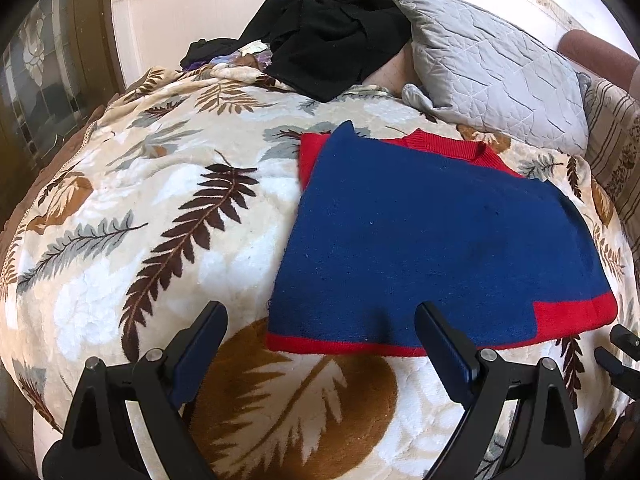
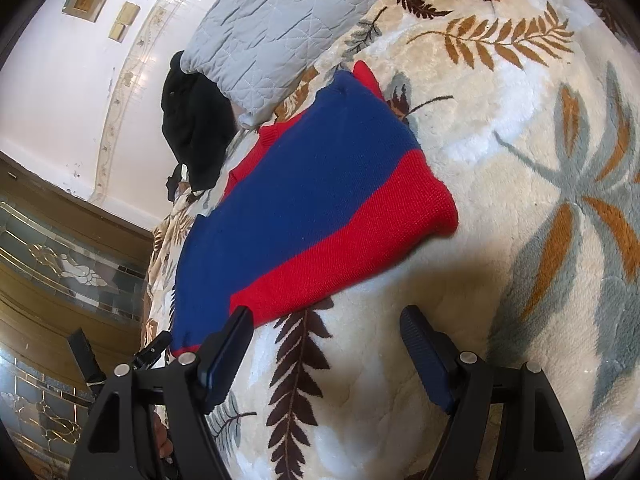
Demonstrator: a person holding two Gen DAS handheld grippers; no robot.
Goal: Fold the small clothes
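Observation:
A small blue knit sweater with red trim lies flat and partly folded on a leaf-patterned blanket. It also shows in the right wrist view. My left gripper is open and empty, just short of the sweater's red bottom hem. My right gripper is open and empty above the blanket, beside the sweater's red lower corner. The tip of the right gripper shows at the right edge of the left wrist view.
A grey quilted pillow lies behind the sweater, with a pile of black clothes to its left. A white wall stands behind the bed. A wooden cabinet with glass panels stands left of the bed.

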